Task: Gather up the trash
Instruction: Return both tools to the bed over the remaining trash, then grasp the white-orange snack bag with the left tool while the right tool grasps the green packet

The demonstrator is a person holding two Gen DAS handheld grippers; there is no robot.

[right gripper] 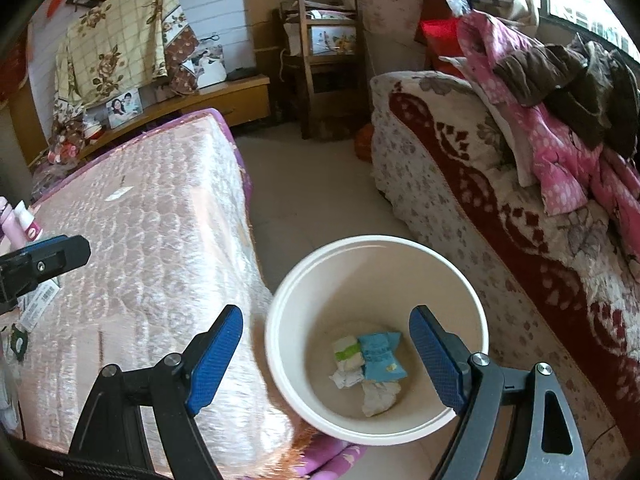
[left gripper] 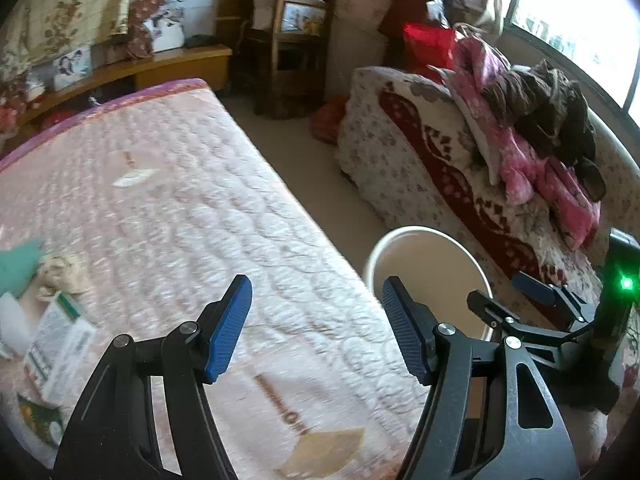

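Trash sits at the bottom of the cream bin [right gripper: 376, 280]: a blue packet [right gripper: 380, 354], a green-and-white wrapper [right gripper: 347, 350] and crumpled white tissue [right gripper: 378, 396]. The bin stands on the floor between the pink quilted bed [right gripper: 152, 248] on the left and the floral sofa [right gripper: 480, 200] on the right. I have my right tongs [right gripper: 326, 362] tilted downward right over the bin's mouth, released and gripping nothing. My left tongs [left gripper: 316, 328] angle down over the bed's near edge, released too, nothing between the blue pads. More trash lies on the bed at far left: a printed carton [left gripper: 60, 348], a teal scrap [left gripper: 18, 264] and a crumpled beige wad [left gripper: 62, 270].
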